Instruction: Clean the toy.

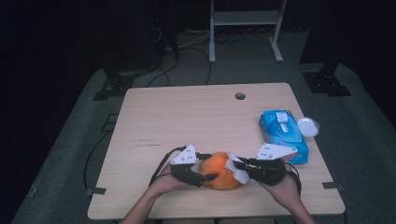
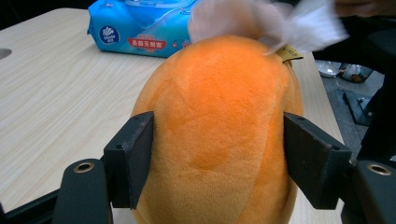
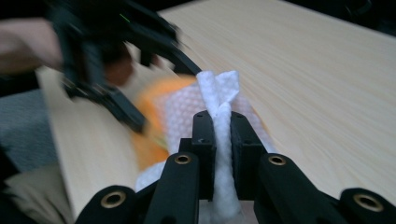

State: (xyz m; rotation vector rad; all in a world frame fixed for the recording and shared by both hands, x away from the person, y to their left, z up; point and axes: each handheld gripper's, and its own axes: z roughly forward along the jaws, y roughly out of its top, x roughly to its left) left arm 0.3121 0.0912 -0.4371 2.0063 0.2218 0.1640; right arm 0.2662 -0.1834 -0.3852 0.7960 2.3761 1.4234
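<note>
An orange plush fruit [image 1: 219,170] lies near the table's front edge. My left gripper [image 1: 201,176] is shut on its left end; in the left gripper view both pads press into the orange plush [image 2: 219,126]. My right gripper [image 1: 239,169] is shut on a white wet wipe [image 1: 235,168] and holds it against the fruit's right side. In the right gripper view the wipe [image 3: 220,135] is pinched, bunched, between the jaws, with the blurred orange fruit [image 3: 152,135] and the left gripper [image 3: 100,51] beyond it. The wipe [image 2: 280,21] also drapes the fruit's far end.
A blue pack of wet wipes [image 1: 283,134] lies at the table's right edge, with a small white lid [image 1: 308,126] beside it. The light wooden table [image 1: 187,116] has a cable hole [image 1: 240,96] at the back. A white metal stand [image 1: 245,18] stands behind.
</note>
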